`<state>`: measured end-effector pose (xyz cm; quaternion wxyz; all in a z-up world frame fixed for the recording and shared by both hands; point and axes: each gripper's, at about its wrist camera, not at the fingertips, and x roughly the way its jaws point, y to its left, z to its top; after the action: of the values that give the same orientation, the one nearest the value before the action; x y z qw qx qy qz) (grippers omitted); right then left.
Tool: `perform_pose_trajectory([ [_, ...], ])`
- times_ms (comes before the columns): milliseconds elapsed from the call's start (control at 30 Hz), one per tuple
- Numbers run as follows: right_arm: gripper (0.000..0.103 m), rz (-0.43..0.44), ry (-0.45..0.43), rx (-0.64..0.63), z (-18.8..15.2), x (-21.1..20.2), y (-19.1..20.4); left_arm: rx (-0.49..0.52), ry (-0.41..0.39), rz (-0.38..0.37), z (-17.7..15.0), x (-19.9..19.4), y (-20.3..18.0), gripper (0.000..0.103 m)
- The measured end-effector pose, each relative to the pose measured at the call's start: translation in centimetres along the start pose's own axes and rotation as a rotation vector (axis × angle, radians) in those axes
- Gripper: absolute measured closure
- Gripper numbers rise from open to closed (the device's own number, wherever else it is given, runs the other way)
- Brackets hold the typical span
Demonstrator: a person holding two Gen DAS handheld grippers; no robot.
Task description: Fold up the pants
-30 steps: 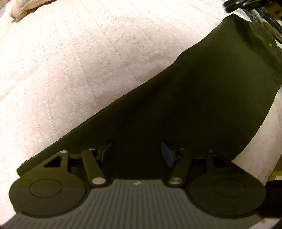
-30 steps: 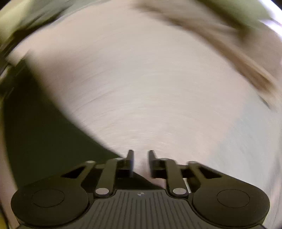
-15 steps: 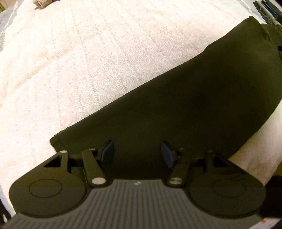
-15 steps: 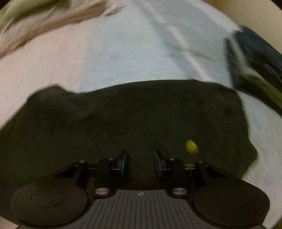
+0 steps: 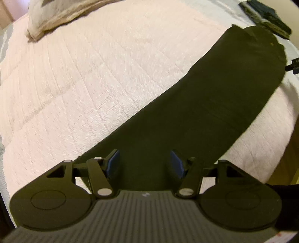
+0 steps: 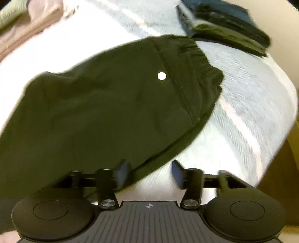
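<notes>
Both pairs of tongs hang over the bed with their jaws spread wide and nothing between them. The left tongs (image 5: 143, 164) sit low over the narrow leg end of the pants (image 5: 205, 115), dark cloth showing right across the gap between the blue pads, though I can't tell whether the pads touch it. The right tongs (image 6: 149, 175) are at the other end, near the waist: the left-hand finger is over the near edge of the pants (image 6: 112, 112), the right-hand finger over bare bed cover (image 6: 252, 104), so the hem line runs straight through that gap.

The pants lie flat on the bed as one long dark strip, the legs seemingly laid one over the other. From the left tongs the strip runs away and to the right, widening toward the gathered waistband (image 6: 198, 54) with its small pale button (image 6: 161, 76). So the long axis stretches from one pair of tongs to the other, the left one nearer the cuffs and the right one nearer the waist.

My guess is the next fold goes end to end, with the left tongs best placed to carry the legs up.

Beyond the waist sits a pile of folded dark clothes (image 6: 228, 26), just past the waistband. A crumpled pale cloth (image 5: 59, 15) lies far up the bed.
</notes>
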<state>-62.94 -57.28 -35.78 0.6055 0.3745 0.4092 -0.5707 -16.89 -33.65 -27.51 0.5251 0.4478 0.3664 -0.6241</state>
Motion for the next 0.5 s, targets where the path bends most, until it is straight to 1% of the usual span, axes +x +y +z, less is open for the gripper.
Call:
perform_pose_trajectory([
  [67,0.044,0.013,-0.04,0.029,-3.0,-3.2,1.5,0.027,-0.025,-0.014,-1.2,-0.9,0.2,0.048],
  [133,0.044,0.03,-0.077,0.058,-5.5,-5.6,3.3,0.056,-0.048,-0.035,-2.5,-1.8,1.7,0.048],
  [200,0.043,0.036,-0.104,0.097,-9.0,-8.2,5.3,0.093,-0.069,-0.06,-4.3,-3.1,2.9,0.048],
  [300,0.042,0.073,-0.091,0.132,-14.9,-12.1,9.6,0.164,-0.096,-0.081,-5.5,-3.5,6.4,0.048],
  [367,0.042,0.085,-0.112,0.134,-17.9,-14.1,12.5,0.218,-0.103,-0.082,-6.7,-4.8,7.8,0.048],
  [400,0.042,0.098,-0.121,0.132,-19.4,-15.1,13.9,0.245,-0.104,-0.077,-7.3,-5.5,8.4,0.048],
  [500,0.042,0.132,-0.121,0.094,-22.2,-16.9,17.9,0.325,-0.124,-0.07,-8.8,-6.6,10.5,0.046],
])
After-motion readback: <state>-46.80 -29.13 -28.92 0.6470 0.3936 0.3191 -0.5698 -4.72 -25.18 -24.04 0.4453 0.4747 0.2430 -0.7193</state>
